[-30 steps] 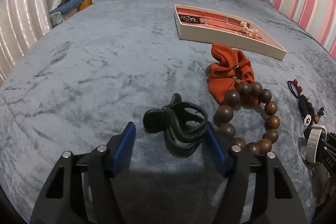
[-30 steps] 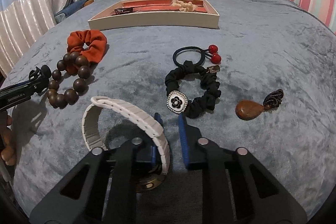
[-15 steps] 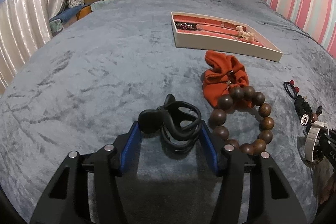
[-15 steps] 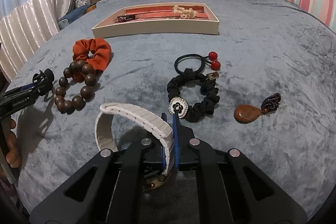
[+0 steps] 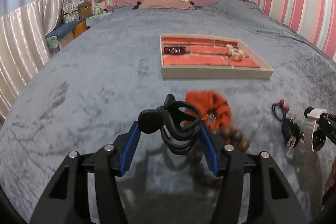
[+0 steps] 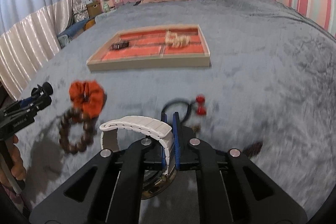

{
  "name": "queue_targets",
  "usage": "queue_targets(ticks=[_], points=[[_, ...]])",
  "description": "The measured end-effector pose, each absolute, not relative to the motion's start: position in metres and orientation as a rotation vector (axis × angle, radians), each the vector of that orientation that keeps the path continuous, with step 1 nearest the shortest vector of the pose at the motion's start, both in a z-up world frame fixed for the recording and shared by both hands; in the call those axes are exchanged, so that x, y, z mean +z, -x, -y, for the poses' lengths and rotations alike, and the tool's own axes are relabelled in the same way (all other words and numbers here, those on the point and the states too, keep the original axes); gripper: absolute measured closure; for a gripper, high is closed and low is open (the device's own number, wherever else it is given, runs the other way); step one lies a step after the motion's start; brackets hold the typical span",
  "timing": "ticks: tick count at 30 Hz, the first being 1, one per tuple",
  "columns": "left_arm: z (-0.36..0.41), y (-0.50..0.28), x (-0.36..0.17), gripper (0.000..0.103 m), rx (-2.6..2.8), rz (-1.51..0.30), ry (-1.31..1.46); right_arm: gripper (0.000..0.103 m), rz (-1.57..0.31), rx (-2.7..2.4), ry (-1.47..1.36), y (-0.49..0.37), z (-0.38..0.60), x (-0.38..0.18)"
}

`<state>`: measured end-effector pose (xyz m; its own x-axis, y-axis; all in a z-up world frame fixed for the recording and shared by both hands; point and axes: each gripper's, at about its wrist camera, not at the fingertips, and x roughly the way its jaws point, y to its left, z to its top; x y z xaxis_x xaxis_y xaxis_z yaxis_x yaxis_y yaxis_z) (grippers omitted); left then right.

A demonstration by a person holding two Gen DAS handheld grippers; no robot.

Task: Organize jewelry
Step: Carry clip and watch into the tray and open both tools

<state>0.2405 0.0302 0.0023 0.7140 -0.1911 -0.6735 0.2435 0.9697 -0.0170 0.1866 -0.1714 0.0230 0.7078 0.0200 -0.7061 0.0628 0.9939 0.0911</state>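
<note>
Carrying both pieces toward the tray [image 5: 216,73], the person is doing fine. The left tongs [image 5: 171,136] are clenched around the black hair claw [image 5: 174,125], the right tongs [image 6: 169,135] are pinching the white watch [image 6: 138,125]. Keeping both squeezes steady until each is hanging over an empty red slot seems wisest.

L gripper [image 5: 169,138] clamps blk hair claw [image 5: 174,126]; tray [image 5: 216,72] beyond.

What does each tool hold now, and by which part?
The left tool holds the black hair clip by its two sides. The right tool pinches the white watch by its band.
</note>
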Motion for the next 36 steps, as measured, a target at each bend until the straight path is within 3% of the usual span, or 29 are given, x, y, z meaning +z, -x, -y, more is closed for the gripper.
queue_targets(ticks=[16,29,36], points=[[0.024,-0.357,0.039,0.047,-0.255,-0.693,-0.112,0.096,-0.745,-0.058,-0.063,-0.333,0.203,0.064],[0.050,-0.507,-0.005,0.047,-0.230,-0.862,-0.078,0.096,-0.855,-0.110,-0.072,-0.470,0.218,0.011],[0.052,-0.526,-0.034,0.047,-0.217,-0.910,-0.075,0.095,-0.905,-0.137,-0.059,-0.490,0.226,-0.024]])
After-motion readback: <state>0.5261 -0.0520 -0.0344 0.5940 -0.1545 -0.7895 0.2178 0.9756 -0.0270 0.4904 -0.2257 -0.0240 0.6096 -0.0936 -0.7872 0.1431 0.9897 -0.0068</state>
